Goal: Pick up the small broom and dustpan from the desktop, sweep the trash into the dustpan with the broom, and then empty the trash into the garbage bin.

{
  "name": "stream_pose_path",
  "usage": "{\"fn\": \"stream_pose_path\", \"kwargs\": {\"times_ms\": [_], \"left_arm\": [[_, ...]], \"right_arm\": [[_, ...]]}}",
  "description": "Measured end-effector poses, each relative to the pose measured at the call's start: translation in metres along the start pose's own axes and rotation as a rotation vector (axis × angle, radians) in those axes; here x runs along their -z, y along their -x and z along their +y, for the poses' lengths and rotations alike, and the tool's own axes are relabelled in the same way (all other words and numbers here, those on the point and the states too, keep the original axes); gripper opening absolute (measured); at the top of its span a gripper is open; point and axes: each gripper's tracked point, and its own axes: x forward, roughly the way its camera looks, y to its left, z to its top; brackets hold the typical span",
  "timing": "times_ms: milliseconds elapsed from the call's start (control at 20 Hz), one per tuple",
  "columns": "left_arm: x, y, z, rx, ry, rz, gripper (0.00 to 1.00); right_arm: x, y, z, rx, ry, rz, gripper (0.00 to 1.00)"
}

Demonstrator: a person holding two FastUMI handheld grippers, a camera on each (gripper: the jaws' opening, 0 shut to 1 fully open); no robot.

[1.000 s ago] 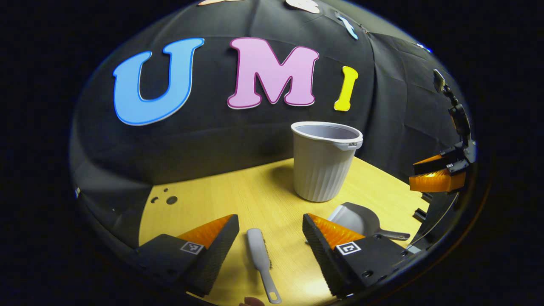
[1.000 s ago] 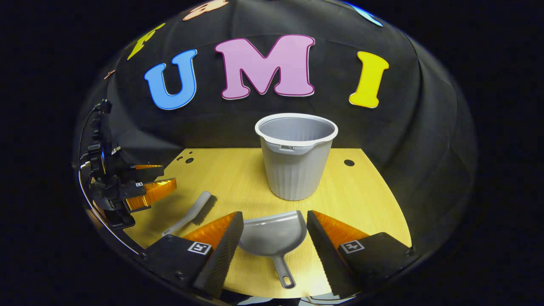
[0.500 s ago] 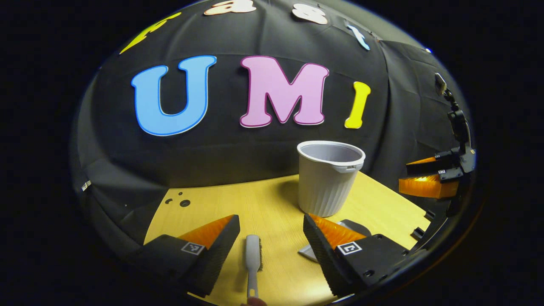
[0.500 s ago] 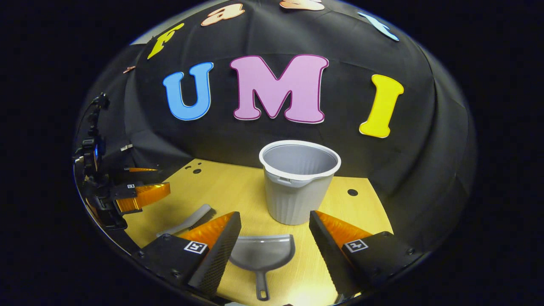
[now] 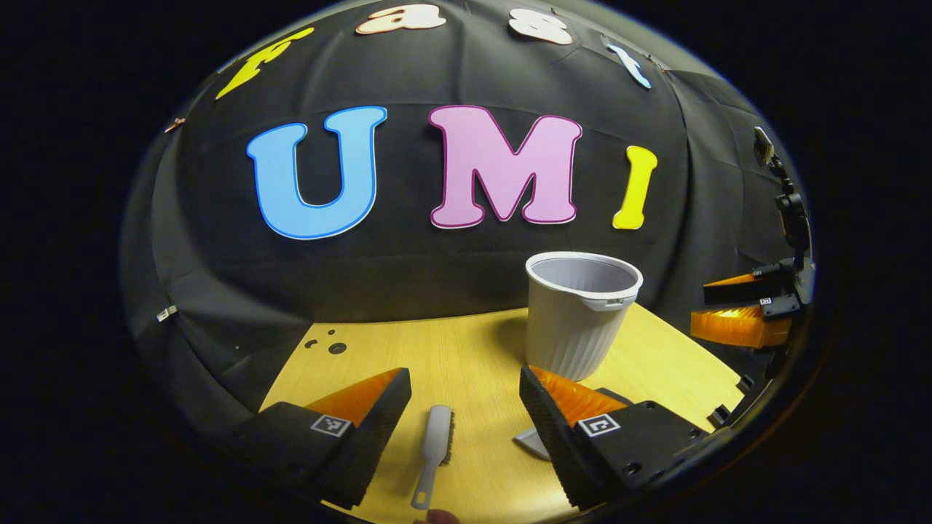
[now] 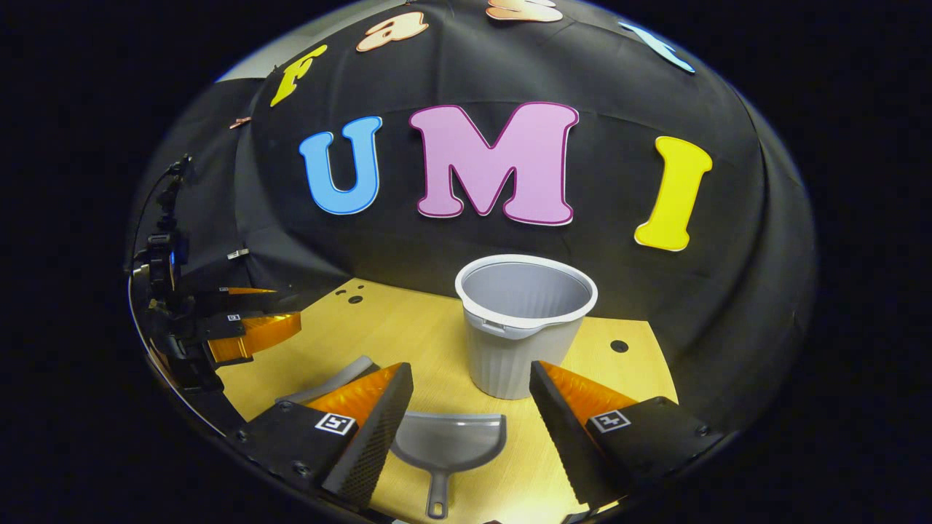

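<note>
A small grey broom [image 5: 435,445] lies on the wooden desktop [image 5: 466,356], handle toward me, between the fingers of my left gripper [image 5: 464,397], which is open and above it. A corner of the grey dustpan [image 5: 531,441] peeks out beside the left gripper's right finger. In the right gripper view the dustpan [image 6: 448,451] lies flat with its handle toward me, under my open right gripper [image 6: 470,393]. The broom [image 6: 335,381] shows partly behind the right gripper's left finger. A ribbed grey garbage bin [image 5: 579,314] [image 6: 520,324] stands upright behind both tools.
The desktop [image 6: 408,327] has small round holes at its back left [image 5: 328,346] and one at the right [image 6: 619,346]. The other gripper shows at each view's edge: the right one [image 5: 743,309] and the left one [image 6: 233,327]. Black cloth walls close in the desk.
Both grippers have drawn back and tilted up. The broom, dustpan and bin sit lower and smaller in view. Both stay open, holding nothing.
</note>
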Motion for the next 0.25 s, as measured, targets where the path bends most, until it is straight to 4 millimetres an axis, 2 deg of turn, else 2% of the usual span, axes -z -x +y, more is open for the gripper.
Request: {"fn": "stream_pose_path", "kwargs": {"times_ms": [250], "left_arm": [[-0.0003,0.0059,-0.0076,-0.033,0.029,0.004,0.97]], "right_arm": [[-0.0002,0.0029,-0.0091,-0.012,-0.001,-0.004,1.0]]}}
